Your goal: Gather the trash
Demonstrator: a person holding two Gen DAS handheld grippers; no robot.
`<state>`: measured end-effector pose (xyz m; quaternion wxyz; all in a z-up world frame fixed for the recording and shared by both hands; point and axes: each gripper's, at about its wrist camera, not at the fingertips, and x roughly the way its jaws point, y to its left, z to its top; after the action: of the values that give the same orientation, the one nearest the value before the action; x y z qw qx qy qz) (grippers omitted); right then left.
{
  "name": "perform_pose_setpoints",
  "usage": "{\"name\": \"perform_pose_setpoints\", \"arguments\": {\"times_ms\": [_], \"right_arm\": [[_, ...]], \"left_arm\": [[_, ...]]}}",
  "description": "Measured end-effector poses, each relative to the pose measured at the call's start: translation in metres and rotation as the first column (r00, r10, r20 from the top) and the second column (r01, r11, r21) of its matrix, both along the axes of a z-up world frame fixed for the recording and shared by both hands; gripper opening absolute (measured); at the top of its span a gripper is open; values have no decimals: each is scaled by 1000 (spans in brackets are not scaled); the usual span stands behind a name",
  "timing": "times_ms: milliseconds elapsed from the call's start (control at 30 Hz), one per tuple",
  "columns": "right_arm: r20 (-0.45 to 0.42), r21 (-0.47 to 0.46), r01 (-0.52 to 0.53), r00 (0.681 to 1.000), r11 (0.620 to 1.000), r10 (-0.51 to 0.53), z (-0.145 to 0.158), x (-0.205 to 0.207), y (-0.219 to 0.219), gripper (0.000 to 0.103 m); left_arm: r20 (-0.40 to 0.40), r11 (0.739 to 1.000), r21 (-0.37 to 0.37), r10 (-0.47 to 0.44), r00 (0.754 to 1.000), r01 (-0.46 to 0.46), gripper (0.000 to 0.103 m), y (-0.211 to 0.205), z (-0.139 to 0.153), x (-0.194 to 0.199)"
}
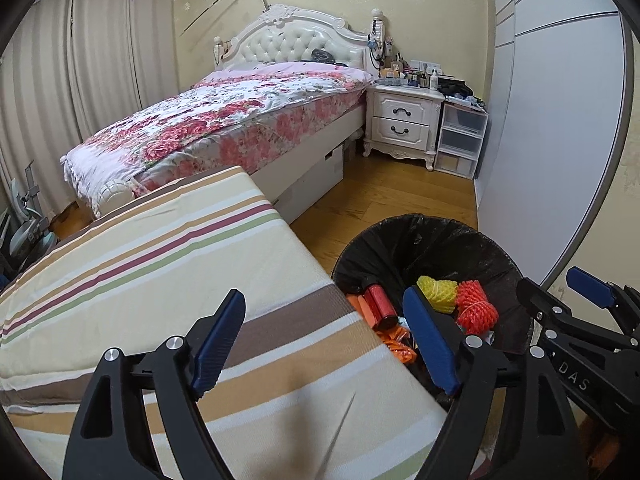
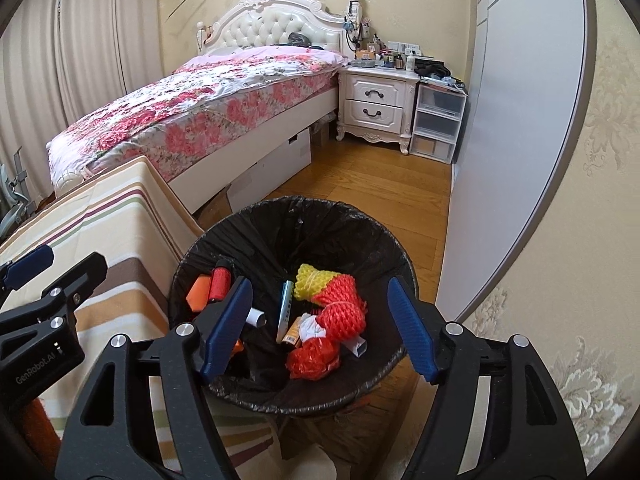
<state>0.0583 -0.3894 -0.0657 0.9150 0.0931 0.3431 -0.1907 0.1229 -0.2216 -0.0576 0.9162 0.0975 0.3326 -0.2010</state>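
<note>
A round trash bin with a black liner stands on the wooden floor, beside a surface under a striped cloth. Inside lie a yellow foam net, an orange-red foam net, a red cylinder, an orange box and other scraps. My right gripper hangs open over the bin with nothing between its fingers. My left gripper is open and empty above the cloth's edge, its right finger over the bin. Each wrist view catches the other gripper at its side.
A bed with a floral cover fills the back left, with boxes under it. A white nightstand and plastic drawers stand at the back. A grey wardrobe door runs along the right. Curtains hang at the left.
</note>
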Motion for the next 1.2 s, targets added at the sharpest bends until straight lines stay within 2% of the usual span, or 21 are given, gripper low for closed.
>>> {"name": "perform_pose_setpoints", "arguments": {"times_ms": [200,367,833,1200], "right_arm": [[-6,-14,-5,1000,1000,5,3,-20,14,71],[8,-41,-10,1000,999,10,9,-39,29,76],[33,-106,-76,996,991,80,27,-68,71,78],[81,-132,-110,989,985,122,46,-85,92,78]], "left_arm": [[-9,999,-9,33,999,-33,79,24,-1,-17],[2,999,-19,49,999,-49,79,40,4,-32],[78,995,-57,85,993,-80,80,77,27,-68],[111,993,-75,95,989,-87,80,89,36,-85]]}}
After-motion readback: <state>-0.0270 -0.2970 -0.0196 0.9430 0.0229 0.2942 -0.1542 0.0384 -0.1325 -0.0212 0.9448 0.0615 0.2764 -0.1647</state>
